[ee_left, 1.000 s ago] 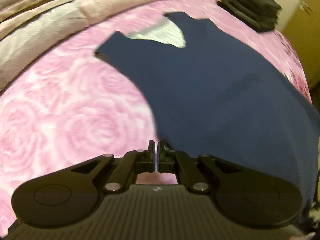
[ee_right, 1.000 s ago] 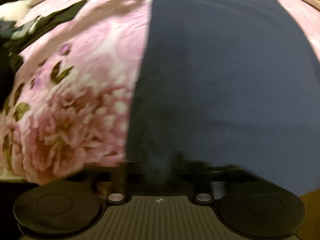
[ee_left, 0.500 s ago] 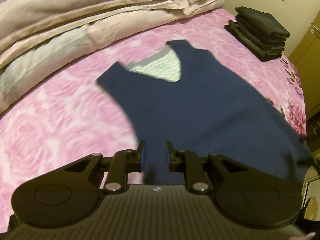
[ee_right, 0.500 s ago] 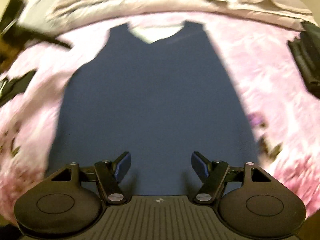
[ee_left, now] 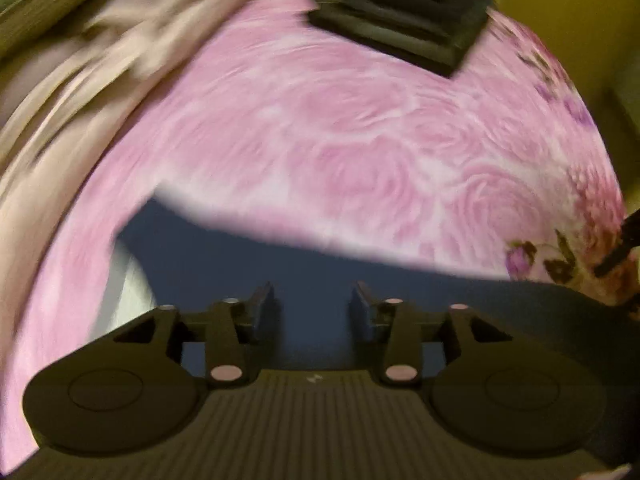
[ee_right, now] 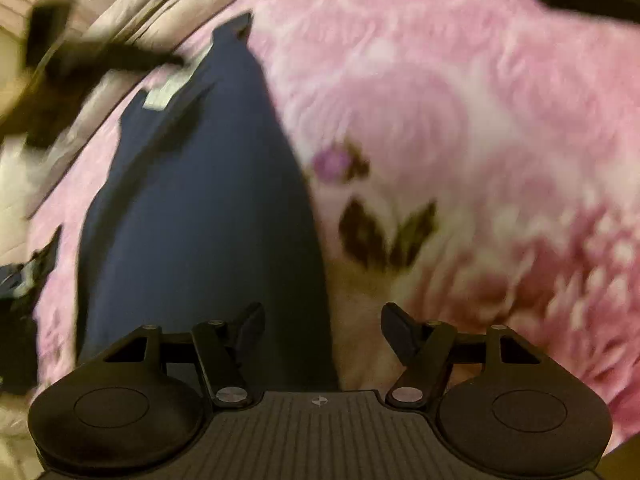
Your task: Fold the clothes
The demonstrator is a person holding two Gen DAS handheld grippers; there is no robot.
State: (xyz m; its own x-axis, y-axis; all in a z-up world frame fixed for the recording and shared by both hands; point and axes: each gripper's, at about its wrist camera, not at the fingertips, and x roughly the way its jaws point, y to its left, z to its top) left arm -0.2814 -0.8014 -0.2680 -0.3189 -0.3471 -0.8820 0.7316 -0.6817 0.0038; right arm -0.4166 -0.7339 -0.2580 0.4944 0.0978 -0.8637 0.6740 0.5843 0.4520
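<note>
your left gripper (ee_left: 313,304) hung apart over the navy vest (ee_left: 320,276). your right gripper (ee_right: 322,326) gaped too, straddling the vest's edge on the pink blanket (ee_right: 460,120).

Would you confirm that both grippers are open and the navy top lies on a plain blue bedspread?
Not quite: the bedspread is pink with a rose pattern, as the left wrist view shows. The rest holds: the left gripper and right gripper are open, and the navy top lies on it.

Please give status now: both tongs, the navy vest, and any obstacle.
Left tongs open, empty, over navy vest. Right tongs open, empty, straddling vest's side edge. Vest flat on pink floral bedspread. Stack of folded dark clothes far off, nothing blocking.
</note>
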